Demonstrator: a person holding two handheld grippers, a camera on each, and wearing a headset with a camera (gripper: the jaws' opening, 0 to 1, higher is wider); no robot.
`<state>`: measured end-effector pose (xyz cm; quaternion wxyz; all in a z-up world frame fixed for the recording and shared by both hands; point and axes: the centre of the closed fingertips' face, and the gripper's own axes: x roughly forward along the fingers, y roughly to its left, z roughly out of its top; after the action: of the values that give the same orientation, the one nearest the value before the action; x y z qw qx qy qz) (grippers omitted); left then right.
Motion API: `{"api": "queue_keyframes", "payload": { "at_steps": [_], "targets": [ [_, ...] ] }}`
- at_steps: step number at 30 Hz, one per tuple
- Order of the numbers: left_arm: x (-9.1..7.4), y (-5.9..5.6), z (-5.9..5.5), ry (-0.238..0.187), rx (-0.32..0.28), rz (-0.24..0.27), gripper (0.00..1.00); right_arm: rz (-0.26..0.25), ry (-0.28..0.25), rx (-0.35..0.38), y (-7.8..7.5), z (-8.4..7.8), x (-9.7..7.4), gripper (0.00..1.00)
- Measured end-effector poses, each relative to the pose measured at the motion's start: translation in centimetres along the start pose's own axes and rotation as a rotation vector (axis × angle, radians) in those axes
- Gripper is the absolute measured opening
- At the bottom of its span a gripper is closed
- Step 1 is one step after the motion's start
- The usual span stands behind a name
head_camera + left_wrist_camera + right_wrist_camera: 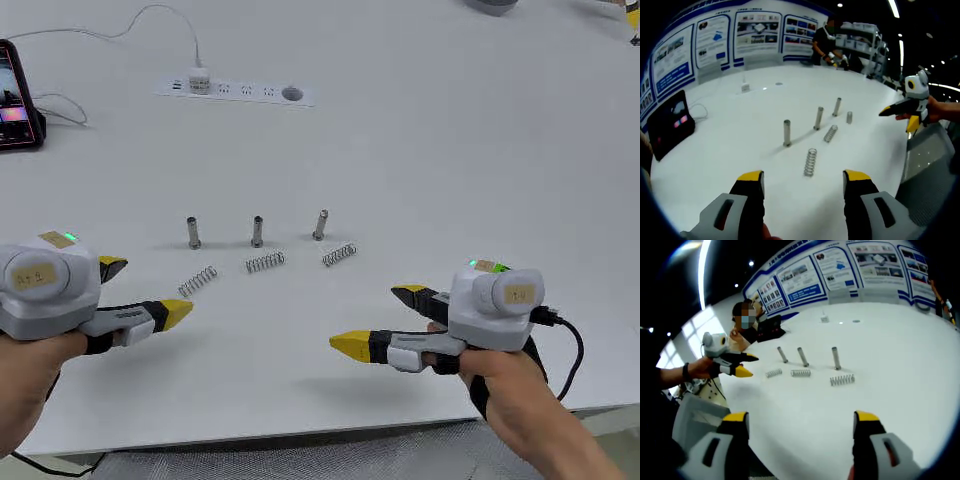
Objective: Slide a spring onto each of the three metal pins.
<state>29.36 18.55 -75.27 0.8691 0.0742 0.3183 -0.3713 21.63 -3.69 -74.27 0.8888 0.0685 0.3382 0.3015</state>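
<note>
Phone (15,95) far beyond the left gripper (148,288), cut at the edge. Grey object (492,5) far past the right gripper (375,318), cropped. Wall posters (757,30): print too small to read.

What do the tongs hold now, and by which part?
Nothing. The left tongs and right tongs are open and empty; the springs lie on the table.

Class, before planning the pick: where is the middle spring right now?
In the head view the middle spring lies on the white table just in front of the middle pin, between the left spring and the right spring.
</note>
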Motion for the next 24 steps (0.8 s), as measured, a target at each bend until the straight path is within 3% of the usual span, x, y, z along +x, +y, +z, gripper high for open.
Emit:
{"api": "queue_keyframes", "payload": {
  "at_steps": [14,24],
  "targets": [
    [1.4,-1.4,-0.4,0.027,0.034,-0.030,0.63,0.000,0.002,-0.001,0.3,-0.4,-0.3,0.87],
    [2.7,-1.6,-0.4,0.055,0.086,-0.042,0.57,-0.007,-0.003,-0.002,0.1,-0.5,-0.6,0.87]
  ]
}}
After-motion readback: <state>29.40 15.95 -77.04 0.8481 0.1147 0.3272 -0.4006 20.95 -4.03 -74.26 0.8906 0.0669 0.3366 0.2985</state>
